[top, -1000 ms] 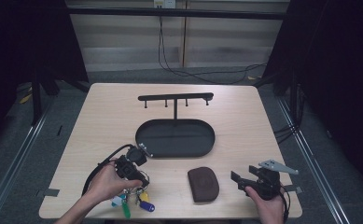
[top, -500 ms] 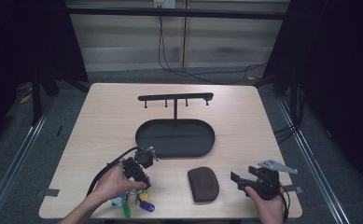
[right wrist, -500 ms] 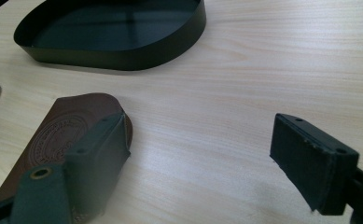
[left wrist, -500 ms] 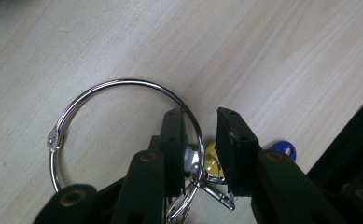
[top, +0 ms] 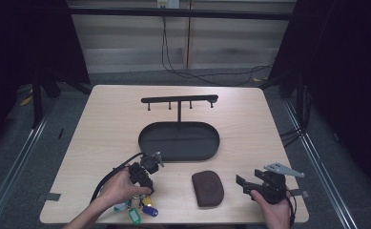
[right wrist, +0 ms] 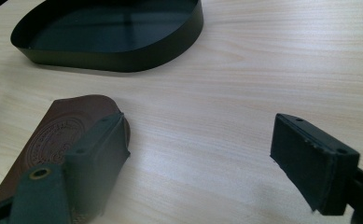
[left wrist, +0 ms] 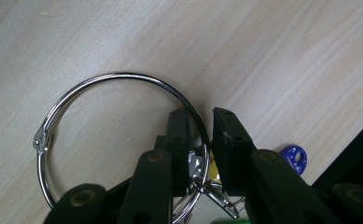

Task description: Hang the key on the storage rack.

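Closing on the key ring (left wrist: 123,121) is the step in hand, and the left gripper view shows how it stands: the two black jaws straddle the wire of the big metal ring at its lower right, where the small split rings and keys hang, and they have just been closing, with the wire between them and a sliver of gap on either side. To do it well I would finish the squeeze squarely on the wire, above the dangling keys, so nothing pinches crooked, then lift straight up. One large ring lies flat on the wooden table (left wrist: 286,51); one blue tag (left wrist: 295,157) peeks past the right jaw.

In the right gripper view the jaws stand spread wide and empty, one brown leather pouch (right wrist: 62,135) just beside the left jaw, one black oval tray (right wrist: 114,46) beyond.

From the high view the left gripper (top: 144,179) points down over the keys at the table's near edge, coloured tags (top: 140,212) below it: I count three, green, yellow and blue. The right gripper (top: 254,183) hovers right of the pouch. One hook stand (top: 179,101) with four pegs rises from the tray
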Demonstrator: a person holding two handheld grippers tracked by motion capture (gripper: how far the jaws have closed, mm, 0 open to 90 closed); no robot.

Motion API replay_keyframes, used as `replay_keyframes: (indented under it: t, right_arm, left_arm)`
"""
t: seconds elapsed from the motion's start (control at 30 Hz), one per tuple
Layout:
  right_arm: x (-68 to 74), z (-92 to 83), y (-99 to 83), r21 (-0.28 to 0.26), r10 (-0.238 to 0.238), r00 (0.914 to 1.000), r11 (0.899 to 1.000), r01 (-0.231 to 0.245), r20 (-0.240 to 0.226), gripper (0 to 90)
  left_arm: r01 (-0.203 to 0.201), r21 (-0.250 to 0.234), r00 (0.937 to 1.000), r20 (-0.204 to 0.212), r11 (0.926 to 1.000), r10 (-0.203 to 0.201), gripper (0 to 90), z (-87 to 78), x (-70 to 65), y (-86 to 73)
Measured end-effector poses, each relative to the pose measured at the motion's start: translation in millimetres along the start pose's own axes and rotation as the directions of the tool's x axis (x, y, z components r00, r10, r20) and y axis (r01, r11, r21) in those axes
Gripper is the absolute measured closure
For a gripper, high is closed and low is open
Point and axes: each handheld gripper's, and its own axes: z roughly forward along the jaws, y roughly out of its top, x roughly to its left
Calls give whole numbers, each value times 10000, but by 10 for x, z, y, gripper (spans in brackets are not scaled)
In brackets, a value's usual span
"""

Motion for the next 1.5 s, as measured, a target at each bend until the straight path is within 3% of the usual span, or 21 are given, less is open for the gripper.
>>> replay_keyframes:
  t: [0.13,0.43,0.53,0.7,0.73,0.83,1.0,1.2,1.43,1.5]
  right_arm:
    - [-1,-2,0,-5,9,10000,10000,-9,6,186]
    - [-2,-1,1,-9,5,10000,10000,-5,58,186]
    - [-4,-14,2,-76,5,9999,10000,-4,101,187]
    - [-16,-7,4,-30,45,9999,10000,-45,99,187]
    - [-11,-5,4,-16,38,9999,10000,-38,93,187]
    - [-10,-4,5,-6,0,10000,10000,0,78,187]
    - [-20,3,6,9,17,9999,10000,-17,104,187]
    - [-5,7,7,35,-42,10000,10000,42,85,187]
    - [-9,-7,6,-8,-40,10000,10000,40,76,187]
    - [-10,-7,10,-22,-69,9999,10000,69,107,187]
  left_arm:
    - [34,70,9999,-149,10000,-33,793,16,-23,5]
    - [-41,600,9928,-1193,9982,112,859,29,-129,66]
    - [58,444,9922,-1248,9990,-2,865,34,-138,55]
    - [20,312,9962,-868,9995,7,866,29,-92,40]
    - [-456,403,9963,-708,9981,484,868,19,-68,36]
    - [-600,323,9966,-553,9977,618,869,16,-53,10]
    - [-413,367,9991,-14,9985,414,872,16,8,4]
    - [-518,599,9987,44,9969,516,872,-4,-8,5]
    - [-385,413,9989,288,9984,373,872,-167,3,-20]
    - [-648,516,9969,471,9966,623,872,-211,10,-32]
